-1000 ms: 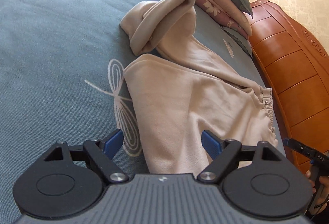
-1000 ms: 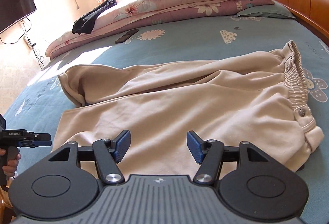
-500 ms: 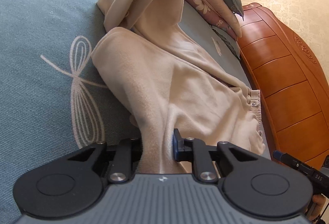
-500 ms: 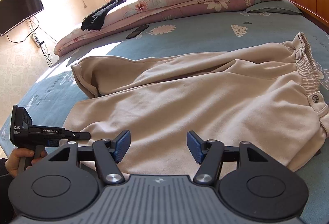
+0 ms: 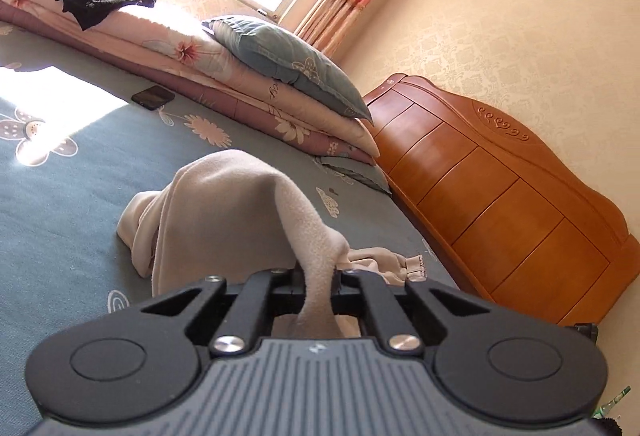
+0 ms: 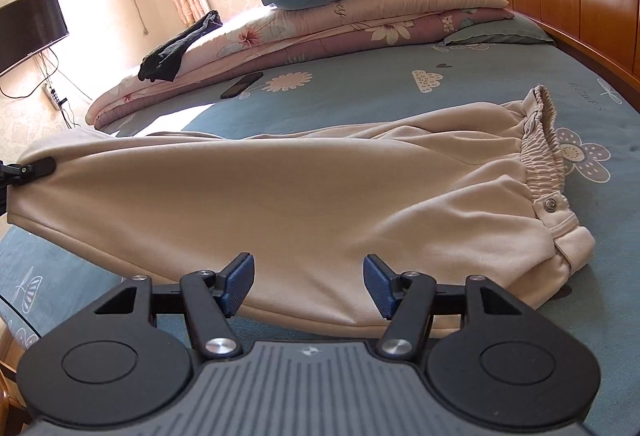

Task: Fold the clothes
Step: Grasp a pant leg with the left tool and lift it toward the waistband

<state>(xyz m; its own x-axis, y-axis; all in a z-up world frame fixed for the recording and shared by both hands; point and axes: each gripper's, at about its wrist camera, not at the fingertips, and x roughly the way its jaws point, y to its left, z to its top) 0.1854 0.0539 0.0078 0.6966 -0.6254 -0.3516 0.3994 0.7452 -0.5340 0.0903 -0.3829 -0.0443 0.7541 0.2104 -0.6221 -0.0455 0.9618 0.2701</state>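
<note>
The left tool (image 6: 28, 169) is clamped on the hem of the beige trousers (image 6: 304, 196), holding that end off the blue bed (image 6: 360, 84); the far leg probably still lies flat. The right tool (image 6: 309, 284) gapes wide, empty, over the near edge.

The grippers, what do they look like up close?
Both look alike. The right gripper has black angular fingers with ribbed blue pads, silver screws, round black discs and a grooved grey body bearing a small white mark. On the left gripper, no blue pads show.
</note>
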